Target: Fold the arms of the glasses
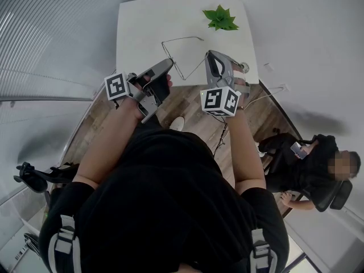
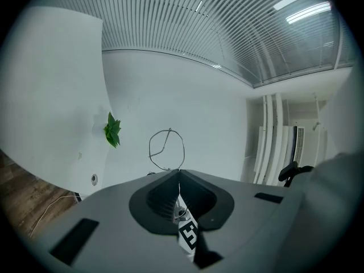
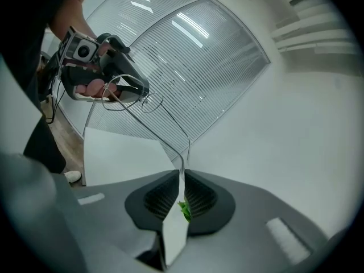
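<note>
Thin wire-framed glasses hang in the air over the near edge of the white table, stretched between my two grippers. My left gripper is shut on the front frame; in the left gripper view a round lens rim sticks out past its closed tips. My right gripper is shut on the end of one arm. In the right gripper view that arm runs from the closed jaws up to the left gripper. The other arm juts out over the table.
A small green plant sits at the table's far right. A seated person is off to the right on the wooden floor. A black chair stands at the left, and slatted glass walls surround the spot.
</note>
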Tool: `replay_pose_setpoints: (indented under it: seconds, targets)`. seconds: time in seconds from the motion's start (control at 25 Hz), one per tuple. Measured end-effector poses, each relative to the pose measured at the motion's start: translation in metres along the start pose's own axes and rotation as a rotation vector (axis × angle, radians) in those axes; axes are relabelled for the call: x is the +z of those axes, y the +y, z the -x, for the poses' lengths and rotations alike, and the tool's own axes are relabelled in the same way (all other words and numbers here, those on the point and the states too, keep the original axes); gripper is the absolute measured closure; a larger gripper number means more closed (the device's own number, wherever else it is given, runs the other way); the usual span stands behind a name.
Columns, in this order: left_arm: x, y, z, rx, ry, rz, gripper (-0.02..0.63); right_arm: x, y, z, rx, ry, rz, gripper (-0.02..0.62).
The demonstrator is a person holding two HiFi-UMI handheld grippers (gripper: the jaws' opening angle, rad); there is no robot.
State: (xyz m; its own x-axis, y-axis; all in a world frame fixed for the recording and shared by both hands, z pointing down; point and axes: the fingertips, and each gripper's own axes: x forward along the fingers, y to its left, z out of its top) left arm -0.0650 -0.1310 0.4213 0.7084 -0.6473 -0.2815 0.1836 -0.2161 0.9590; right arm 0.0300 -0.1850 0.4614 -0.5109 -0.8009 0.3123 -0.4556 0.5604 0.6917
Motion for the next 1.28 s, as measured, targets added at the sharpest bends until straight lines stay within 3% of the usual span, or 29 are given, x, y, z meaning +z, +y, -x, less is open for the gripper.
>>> replay_pose_setpoints:
  seconds: [1.28]
  targets:
    - [-0.011,-0.001,-0.007,-0.008,0.056,0.047,0.594,0.027,0.007,-0.011,0.046,-0.073,0.087,0.555]
